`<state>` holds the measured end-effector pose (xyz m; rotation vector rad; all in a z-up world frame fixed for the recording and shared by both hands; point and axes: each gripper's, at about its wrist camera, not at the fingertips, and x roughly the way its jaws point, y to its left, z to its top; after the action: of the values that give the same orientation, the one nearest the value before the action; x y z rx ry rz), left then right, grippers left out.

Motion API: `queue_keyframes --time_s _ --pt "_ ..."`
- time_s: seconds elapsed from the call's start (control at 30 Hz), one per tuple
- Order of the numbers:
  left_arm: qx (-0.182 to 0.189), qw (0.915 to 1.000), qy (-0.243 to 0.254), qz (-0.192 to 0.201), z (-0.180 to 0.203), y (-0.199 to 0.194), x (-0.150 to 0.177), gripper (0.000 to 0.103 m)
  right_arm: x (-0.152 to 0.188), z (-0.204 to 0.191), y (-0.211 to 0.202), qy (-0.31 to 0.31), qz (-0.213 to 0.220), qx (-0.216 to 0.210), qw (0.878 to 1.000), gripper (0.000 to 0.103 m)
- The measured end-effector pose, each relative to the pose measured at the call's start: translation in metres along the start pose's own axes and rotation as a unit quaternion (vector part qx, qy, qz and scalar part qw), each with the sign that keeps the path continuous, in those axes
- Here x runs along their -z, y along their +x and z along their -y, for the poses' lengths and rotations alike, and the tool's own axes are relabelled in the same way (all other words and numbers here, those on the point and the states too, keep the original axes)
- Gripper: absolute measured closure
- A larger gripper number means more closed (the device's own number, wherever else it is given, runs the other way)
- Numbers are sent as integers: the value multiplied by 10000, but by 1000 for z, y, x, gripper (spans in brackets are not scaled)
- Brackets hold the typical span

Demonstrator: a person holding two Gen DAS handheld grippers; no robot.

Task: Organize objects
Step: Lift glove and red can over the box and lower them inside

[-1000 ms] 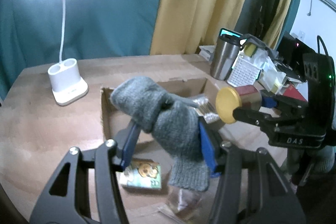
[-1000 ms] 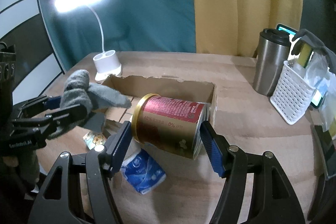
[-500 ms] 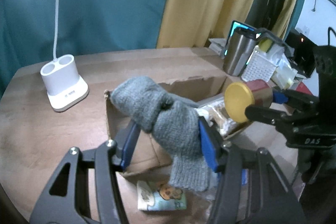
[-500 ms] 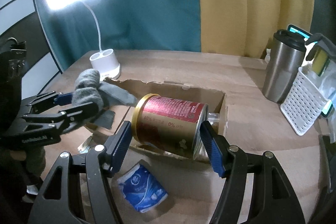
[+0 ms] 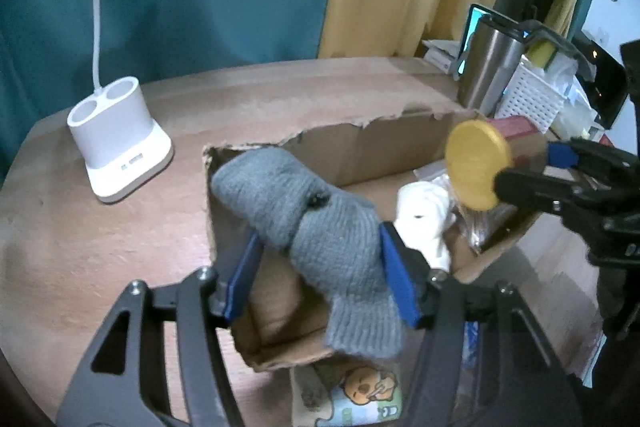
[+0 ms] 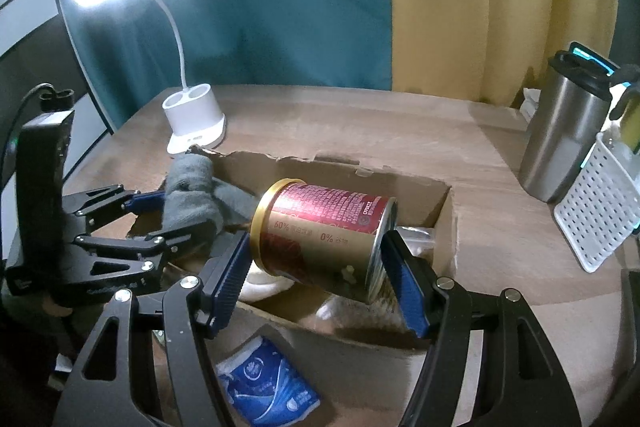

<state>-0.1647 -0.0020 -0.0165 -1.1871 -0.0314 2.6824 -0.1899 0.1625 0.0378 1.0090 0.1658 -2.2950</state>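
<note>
My left gripper (image 5: 320,271) is shut on a grey knitted glove (image 5: 316,223) and holds it over the left end of an open cardboard box (image 5: 360,147). My right gripper (image 6: 316,275) is shut on a red and gold tin can (image 6: 324,235), held on its side over the right part of the same box (image 6: 444,203). The can's gold lid (image 5: 476,163) shows in the left wrist view. The glove (image 6: 196,191) also shows in the right wrist view. A white bundle (image 5: 424,211) lies inside the box.
A white lamp base (image 5: 120,143) stands left of the box. A steel tumbler (image 6: 568,131) and a white perforated basket (image 6: 596,211) stand at the right. A blue tissue pack (image 6: 264,387) and a cartoon packet (image 5: 360,395) lie in front of the box.
Both grippers have moved forward: the glove and the can, earlier in front of the box, now hang over its inside. The packets now lie nearer the cameras.
</note>
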Motion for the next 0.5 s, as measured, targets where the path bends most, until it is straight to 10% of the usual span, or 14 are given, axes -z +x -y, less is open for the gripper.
queue_keyframes --time_s 0.5 --pt "-229 9989 -266 321 -16 -39 4 28 -16 -22 40 -132 -156 -368 9991 33"
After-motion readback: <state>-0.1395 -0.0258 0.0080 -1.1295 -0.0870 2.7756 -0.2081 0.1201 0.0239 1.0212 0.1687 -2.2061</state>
